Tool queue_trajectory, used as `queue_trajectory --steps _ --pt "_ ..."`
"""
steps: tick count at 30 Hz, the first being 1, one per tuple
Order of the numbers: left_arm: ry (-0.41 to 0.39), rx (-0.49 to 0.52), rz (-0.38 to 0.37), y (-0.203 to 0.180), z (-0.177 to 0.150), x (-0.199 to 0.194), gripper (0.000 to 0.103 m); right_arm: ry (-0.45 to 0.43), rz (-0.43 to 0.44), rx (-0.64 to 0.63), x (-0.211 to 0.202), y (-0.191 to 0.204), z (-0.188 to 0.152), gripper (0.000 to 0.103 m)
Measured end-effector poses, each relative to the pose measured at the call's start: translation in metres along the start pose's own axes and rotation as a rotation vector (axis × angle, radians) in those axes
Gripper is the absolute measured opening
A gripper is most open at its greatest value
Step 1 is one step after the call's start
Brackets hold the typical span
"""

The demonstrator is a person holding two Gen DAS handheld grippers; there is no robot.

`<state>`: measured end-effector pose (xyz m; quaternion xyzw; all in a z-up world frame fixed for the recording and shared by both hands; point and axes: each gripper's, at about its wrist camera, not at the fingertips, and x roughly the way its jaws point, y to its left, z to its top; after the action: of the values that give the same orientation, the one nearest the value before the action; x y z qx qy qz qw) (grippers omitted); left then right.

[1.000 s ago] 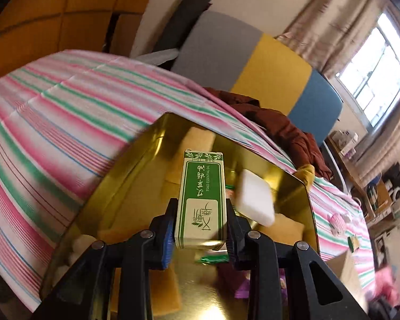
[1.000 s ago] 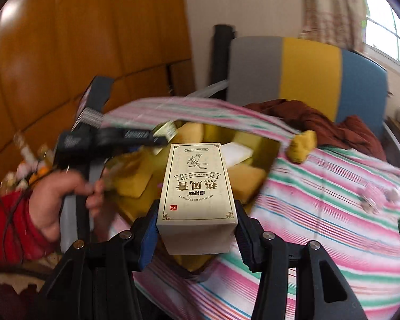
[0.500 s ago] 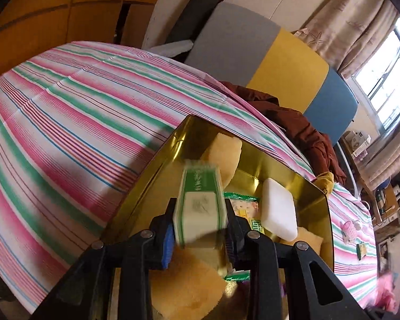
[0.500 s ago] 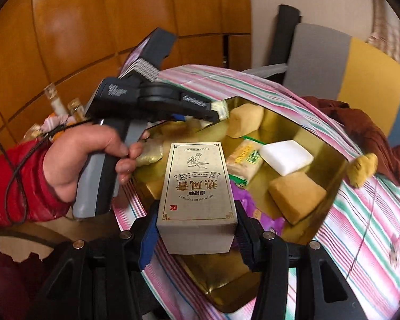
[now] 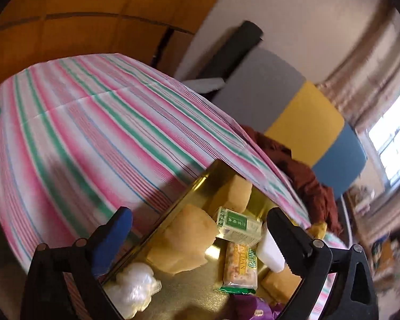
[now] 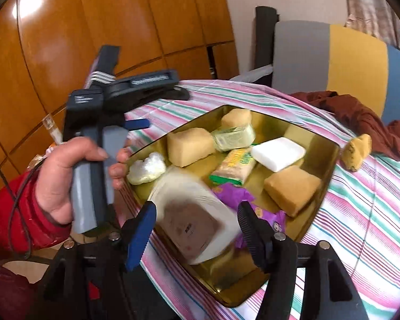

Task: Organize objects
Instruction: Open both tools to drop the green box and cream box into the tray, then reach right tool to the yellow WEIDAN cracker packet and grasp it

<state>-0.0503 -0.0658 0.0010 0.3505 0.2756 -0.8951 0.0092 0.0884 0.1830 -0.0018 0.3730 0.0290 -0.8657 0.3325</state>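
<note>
My left gripper [image 5: 200, 229] stands wide open and empty above the gold tin tray [image 5: 200, 186]. The green-and-white box [image 5: 238, 226] lies on its side in the tray, against a yellow sponge [image 5: 192, 236]. In the right wrist view the same left gripper [image 6: 160, 109] hovers past the tray's [image 6: 330, 165] left rim, held by a hand [image 6: 66, 170] in a red sleeve. My right gripper [image 6: 196, 232] is opening over the tray's near corner. The beige box [image 6: 194, 213] sits tilted and blurred between its jaws, no longer squeezed.
The tray also holds a snack bar [image 6: 234, 165], a white block [image 6: 278, 153], a tan sponge [image 6: 292, 189], a purple packet [image 6: 234, 196] and a white plastic wad [image 6: 146, 169]. A yellow sponge [image 6: 357, 152] lies on the striped cloth [image 6: 360, 213]. A chair [image 6: 333, 53] stands behind.
My left gripper opened and dropped the green box into the tray, then drew back and up. My right gripper moved over the tray and its jaws parted, so the beige box tips downward.
</note>
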Motion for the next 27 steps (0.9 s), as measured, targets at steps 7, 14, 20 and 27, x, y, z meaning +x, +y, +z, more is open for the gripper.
queue_trajectory --steps 7,14,20,27 --pt "-0.052 -0.08 0.009 0.015 0.001 -0.02 0.102 0.048 -0.009 0.125 0.033 -0.012 0.01 0.056" --pt "-0.11 -0.037 0.022 0.012 0.007 -0.042 0.103 0.019 0.061 0.168 0.04 -0.004 0.019 0.056" --pt "-0.078 -0.027 -0.006 0.001 0.0 -0.043 0.103 -0.032 -0.042 0.189 0.005 -0.018 0.011 0.056" --pt "-0.003 0.115 -0.087 -0.046 -0.03 -0.041 0.103 -0.068 -0.204 0.293 -0.022 -0.051 -0.002 0.056"
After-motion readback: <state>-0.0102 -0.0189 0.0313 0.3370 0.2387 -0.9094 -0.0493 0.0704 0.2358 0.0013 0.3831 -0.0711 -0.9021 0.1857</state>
